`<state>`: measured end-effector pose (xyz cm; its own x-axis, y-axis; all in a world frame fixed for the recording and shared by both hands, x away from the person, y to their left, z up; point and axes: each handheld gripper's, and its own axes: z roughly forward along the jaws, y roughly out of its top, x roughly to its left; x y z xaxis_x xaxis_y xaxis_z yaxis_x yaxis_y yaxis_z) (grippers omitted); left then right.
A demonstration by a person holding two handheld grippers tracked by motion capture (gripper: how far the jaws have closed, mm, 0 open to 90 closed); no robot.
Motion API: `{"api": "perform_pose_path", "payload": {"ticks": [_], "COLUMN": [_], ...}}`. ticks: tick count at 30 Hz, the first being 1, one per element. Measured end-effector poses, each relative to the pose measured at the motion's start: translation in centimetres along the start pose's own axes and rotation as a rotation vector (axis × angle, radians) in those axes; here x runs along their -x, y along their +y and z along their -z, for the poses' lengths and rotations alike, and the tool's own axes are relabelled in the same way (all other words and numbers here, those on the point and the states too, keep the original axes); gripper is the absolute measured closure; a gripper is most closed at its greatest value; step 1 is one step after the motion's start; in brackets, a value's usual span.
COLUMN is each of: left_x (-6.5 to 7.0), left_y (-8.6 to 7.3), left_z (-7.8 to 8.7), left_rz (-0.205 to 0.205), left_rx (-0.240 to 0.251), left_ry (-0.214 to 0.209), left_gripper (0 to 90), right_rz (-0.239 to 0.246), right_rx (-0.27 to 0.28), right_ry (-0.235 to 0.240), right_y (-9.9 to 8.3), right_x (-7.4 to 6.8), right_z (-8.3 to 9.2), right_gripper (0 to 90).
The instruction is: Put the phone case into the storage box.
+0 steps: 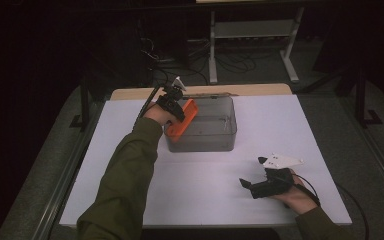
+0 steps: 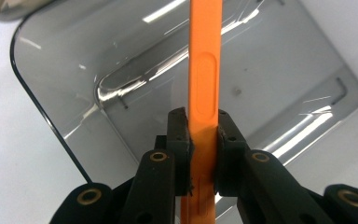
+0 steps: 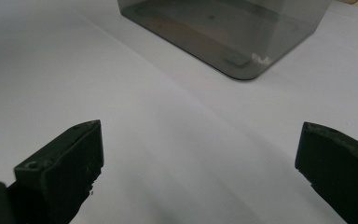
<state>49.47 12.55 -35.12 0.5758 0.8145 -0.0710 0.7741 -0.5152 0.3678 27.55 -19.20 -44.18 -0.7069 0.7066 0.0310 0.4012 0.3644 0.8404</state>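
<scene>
On the white table (image 1: 130, 165) stand one smoky clear bin (image 1: 215, 135) and one orange plate-like piece (image 1: 182, 120); two grippers work over them, one in each hand.

In the high view the left forearm, in an olive sleeve (image 1: 125, 185), runs from the bottom edge up toward the centre of the frame, and the left gripper (image 1: 176, 107) sits at the bin's left wall, above centre, pointing down and rightward into the bin. The orange piece is tilted there, at the bin's left end, its upper part over the rim. In the left gripper view the piece (image 2: 204, 93) shows edge-on as a narrow vertical orange strip running from the bottom to the top of the frame, with the bin's floor (image 2: 270, 74) behind it. The two black pads (image 2: 178, 140) press on it from either side, pinching it firmly at mid-frame.

The right gripper (image 1: 252, 186) lies low in the lower right of the high view, the hand (image 1: 297, 197) resting on the table, jaws pointing left. In the right gripper view its jaws stand spread wide at the lower corners, one pad (image 3: 74, 158) at the left, with bare table between them and nothing held. The bin (image 3: 223, 32) stands well apart at the top of that frame.
</scene>
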Motion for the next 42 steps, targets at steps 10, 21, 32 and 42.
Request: {"api": "perform_pose_path", "payload": {"ticks": [10, 21, 32, 42], "left_x": [0.34, -0.03, -0.25, -0.31], "left_y": [0.34, 0.63, 0.54, 0.47], "left_z": [-0.7, -0.51, -0.56, -0.61], "left_rz": [0.065, 0.193, 0.285, 0.358], "left_rx": [-0.036, -0.054, -0.067, -0.076], "left_ry": [0.028, 0.014, 0.006, 0.019], "left_gripper": [79.2, 79.3, 79.3, 79.2], "right_rz": [-0.011, -0.01, 0.003, 0.003], "right_rx": [0.019, 0.022, 0.022, 0.022], "right_ry": [0.005, 0.009, 0.013, 0.014], "right_y": [0.04, 0.06, 0.05, 0.04], "right_x": [0.07, 0.05, 0.0, 0.03], "right_z": [0.27, 0.28, 0.24, 0.26], "right_gripper": [0.5, 0.5, 0.5, 0.5]}}
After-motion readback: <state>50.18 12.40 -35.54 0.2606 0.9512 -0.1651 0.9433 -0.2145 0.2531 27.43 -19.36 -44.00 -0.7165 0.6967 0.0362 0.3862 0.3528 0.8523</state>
